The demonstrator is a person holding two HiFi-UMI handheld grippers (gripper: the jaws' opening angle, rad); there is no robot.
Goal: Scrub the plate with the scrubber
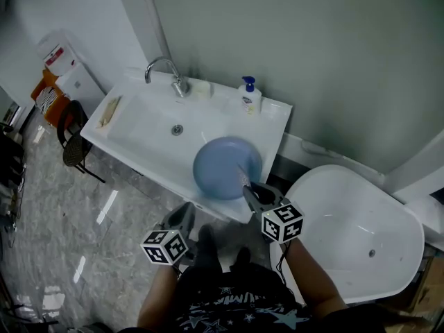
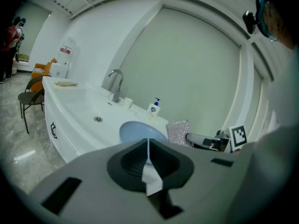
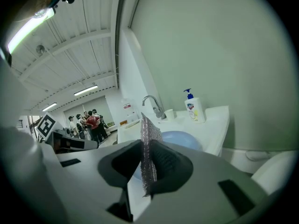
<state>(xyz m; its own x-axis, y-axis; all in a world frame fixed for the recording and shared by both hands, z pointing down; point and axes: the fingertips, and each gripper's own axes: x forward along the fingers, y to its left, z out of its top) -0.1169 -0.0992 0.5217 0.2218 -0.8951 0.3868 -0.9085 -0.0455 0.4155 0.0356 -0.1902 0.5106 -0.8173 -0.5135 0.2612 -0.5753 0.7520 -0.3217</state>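
Round blue plate [image 1: 227, 166] at the front right of the white sink [image 1: 142, 127].
We think it is hard, smooth and slippery, so we would hold its edge. It looks plain and clean. Our right gripper [image 3: 142, 148] pinches the silver sparkly scrubber [image 3: 148, 164]; our left gripper [image 2: 148, 146] is squeezed closed with nothing in it.

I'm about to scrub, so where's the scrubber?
In the right gripper view the scrubber stands clamped in the right gripper, near the right side of the plate on the sink.
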